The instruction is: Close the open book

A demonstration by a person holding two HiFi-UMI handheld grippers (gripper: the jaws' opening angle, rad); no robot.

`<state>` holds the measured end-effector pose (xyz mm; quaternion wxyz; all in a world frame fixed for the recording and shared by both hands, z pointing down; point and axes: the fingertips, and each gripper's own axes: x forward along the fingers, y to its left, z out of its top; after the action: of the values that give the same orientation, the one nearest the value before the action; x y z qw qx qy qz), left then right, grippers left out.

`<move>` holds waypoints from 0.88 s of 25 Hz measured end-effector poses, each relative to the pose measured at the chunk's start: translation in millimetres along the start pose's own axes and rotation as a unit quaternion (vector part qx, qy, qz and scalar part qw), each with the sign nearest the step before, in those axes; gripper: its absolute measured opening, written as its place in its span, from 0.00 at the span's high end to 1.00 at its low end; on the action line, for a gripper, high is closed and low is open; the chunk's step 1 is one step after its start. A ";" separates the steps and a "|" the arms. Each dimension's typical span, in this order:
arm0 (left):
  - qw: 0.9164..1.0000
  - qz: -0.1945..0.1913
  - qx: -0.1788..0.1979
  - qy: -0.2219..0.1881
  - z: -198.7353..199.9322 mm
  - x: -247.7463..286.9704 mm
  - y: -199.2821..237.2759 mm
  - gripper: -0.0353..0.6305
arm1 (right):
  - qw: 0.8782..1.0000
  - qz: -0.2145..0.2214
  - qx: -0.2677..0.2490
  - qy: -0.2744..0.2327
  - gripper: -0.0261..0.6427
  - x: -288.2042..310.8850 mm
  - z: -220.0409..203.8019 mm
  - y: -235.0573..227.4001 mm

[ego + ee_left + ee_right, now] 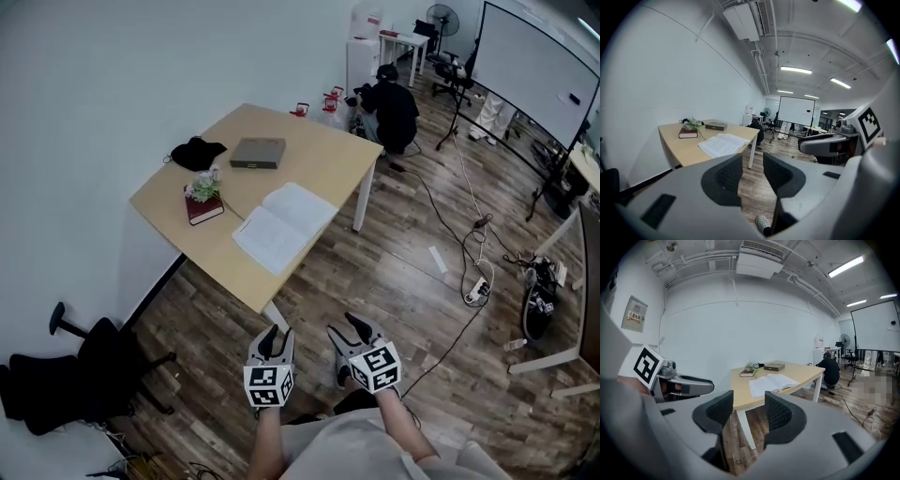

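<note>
An open book (284,225) with white pages lies flat near the front edge of a light wooden table (328,155). It also shows in the left gripper view as the open book (723,144) and in the right gripper view as the open book (772,383). My left gripper (273,337) and right gripper (353,328) are held side by side over the floor, well short of the table. Both stand open with nothing between their jaws.
On the table are a red book (204,209) with a small plant (204,186) on it, a grey box (258,152) and a black cloth (197,153). A black office chair (66,375) stands at the left. A person (389,108) crouches beyond the table. Cables (469,244) cross the wooden floor.
</note>
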<state>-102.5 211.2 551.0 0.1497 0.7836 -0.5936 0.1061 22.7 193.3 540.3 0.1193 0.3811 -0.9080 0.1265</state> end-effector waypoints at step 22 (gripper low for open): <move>0.998 0.066 -0.005 0.001 99.9 198.3 56.0 0.74 | 0.998 0.053 -0.012 0.024 0.64 152.1 78.8 -167.4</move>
<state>-103.4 -17.1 532.1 0.1470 0.7420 -0.6443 0.1130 30.4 -46.0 537.1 0.1391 0.3275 -0.9253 0.1311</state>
